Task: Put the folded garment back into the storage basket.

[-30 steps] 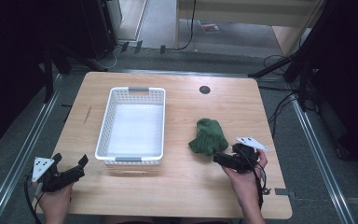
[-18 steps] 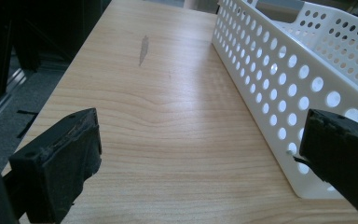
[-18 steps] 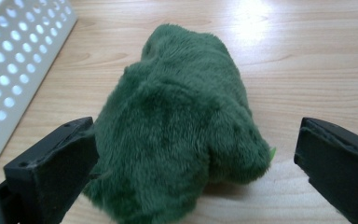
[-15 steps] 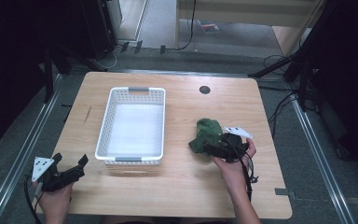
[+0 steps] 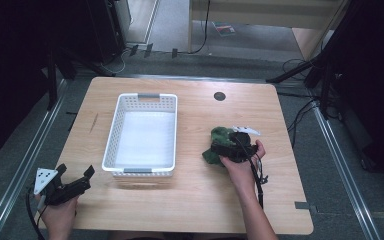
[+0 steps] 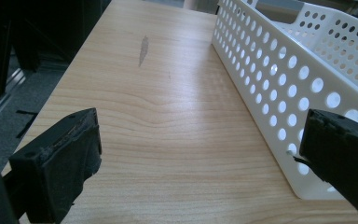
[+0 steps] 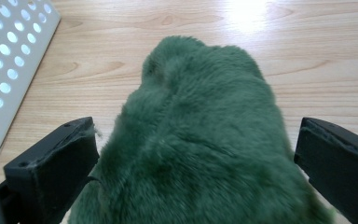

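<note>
Green plush toy (image 7: pixel 200 135), shaggy and rounded, a soft dark-green lump with no clear face or limbs to make out, lying on the wooden table (image 5: pixel 190 200) right of centre and a little toward the near edge. Seen close in the right gripper view, fur filling the space between the two black jaws, which stand wide apart on either side of it, left jaw about at the fur's edge, right jaw just clear; not closed on it. In the high view, right gripper (image 5: pixel 230 147) lying over the toy's near right side, held in the right hand (image 5: pixel 240 167), cable trailing back along the forearm. Bare wood between the toy and the white basket (image 5: pixel 125 172), which sits left of centre, long side running away from the near edge, pierced walls, grey handle at each end, nothing seen inside. Room to the toy's right as far as the table's right edge, and a broad strip of bare wood along the near edge. Small dark round hole (image 5: pixel 219 96) in the tabletop near the far edge, well apart from the toy. Left gripper (image 5: pixel 75 182) at the near left corner, held low in the left hand (image 5: pixel 60 212), jaws spread wide with nothing between them, right jaw close by the basket's near corner.
</note>
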Demonstrator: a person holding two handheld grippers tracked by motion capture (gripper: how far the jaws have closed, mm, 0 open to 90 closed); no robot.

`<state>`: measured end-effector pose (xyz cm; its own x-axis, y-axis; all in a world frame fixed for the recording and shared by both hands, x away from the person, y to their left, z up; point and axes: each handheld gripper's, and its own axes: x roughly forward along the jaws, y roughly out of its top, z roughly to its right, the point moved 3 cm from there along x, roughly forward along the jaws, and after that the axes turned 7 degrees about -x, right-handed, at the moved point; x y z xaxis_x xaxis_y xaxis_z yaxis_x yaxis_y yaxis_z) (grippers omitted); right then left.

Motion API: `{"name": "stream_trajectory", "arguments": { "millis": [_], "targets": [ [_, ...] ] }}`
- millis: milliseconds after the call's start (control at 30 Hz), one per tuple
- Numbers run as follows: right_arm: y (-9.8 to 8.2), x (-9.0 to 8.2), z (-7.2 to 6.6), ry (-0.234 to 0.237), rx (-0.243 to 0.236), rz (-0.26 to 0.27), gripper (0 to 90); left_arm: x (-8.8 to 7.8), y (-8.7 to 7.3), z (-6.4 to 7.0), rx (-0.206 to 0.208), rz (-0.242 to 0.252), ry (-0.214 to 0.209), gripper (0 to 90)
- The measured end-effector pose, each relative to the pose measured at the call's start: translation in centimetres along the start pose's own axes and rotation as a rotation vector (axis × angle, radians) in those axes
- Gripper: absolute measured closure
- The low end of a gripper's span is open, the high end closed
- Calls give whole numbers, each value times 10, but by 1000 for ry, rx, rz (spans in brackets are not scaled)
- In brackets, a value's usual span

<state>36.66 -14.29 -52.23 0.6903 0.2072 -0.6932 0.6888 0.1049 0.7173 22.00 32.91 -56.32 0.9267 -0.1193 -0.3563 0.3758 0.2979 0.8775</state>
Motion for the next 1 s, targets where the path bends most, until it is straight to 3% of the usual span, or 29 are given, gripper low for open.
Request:
{"name": "stream_trajectory", "arguments": {
  "millis": [633,867,1000],
  "targets": [
    [-17,37,1,-38,5,-85,0,0,0,0,-5,-2,0,0],
    [-22,37,1,-48,-32,-51,45,0,0,0,-6,-5,3,0],
    [-28,36,0,-57,-62,9,99,1,0,-1,-11,-7,5,0]
  ]
}}
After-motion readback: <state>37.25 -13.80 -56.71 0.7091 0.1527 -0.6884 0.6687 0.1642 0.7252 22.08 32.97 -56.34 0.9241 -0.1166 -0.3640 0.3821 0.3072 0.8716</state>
